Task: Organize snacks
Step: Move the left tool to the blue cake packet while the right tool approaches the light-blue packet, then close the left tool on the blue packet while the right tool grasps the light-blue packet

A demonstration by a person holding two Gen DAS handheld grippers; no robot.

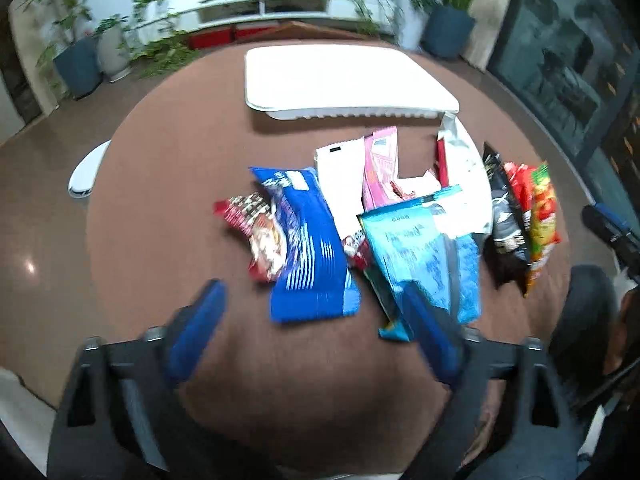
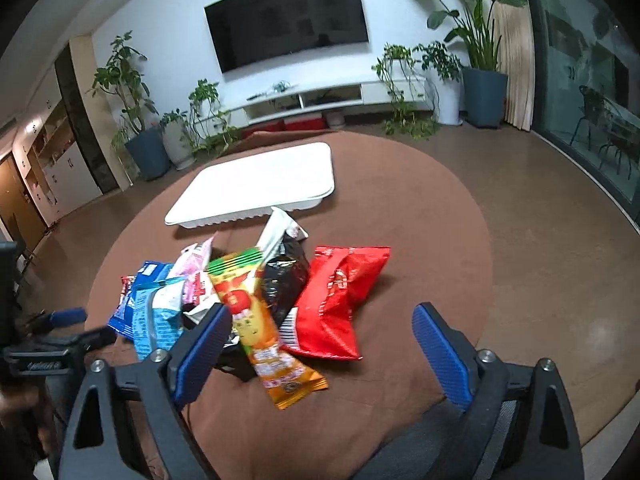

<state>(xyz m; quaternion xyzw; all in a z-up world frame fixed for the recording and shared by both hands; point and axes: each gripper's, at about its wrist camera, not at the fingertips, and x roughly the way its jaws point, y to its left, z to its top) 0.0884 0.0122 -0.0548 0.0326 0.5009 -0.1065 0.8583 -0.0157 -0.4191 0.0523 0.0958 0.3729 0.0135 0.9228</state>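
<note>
Several snack packets lie in a loose heap on a round brown table (image 1: pixel 160 200). A dark blue packet (image 1: pixel 308 248) lies between the wide-apart fingers of my left gripper (image 1: pixel 312 286), and its pads do not press on it. Its right finger (image 1: pixel 432 336) overlaps a light blue packet (image 1: pixel 416 252). Behind the heap sits an empty white tray (image 1: pixel 344 80) (image 2: pixel 260 184). My right gripper (image 2: pixel 322 312) stands open over an orange-yellow packet (image 2: pixel 256 320) and a red packet (image 2: pixel 340 300), touching neither. A black packet (image 2: pixel 284 280) lies between those two.
Pink (image 1: pixel 380 168), white (image 1: pixel 340 184) and silver (image 1: pixel 464 160) packets lie toward the tray. A white chair edge (image 1: pixel 86 172) shows at the table's left. Potted plants (image 2: pixel 136 128), a wall screen (image 2: pixel 288 20) and a low white cabinet (image 2: pixel 320 100) stand beyond the table.
</note>
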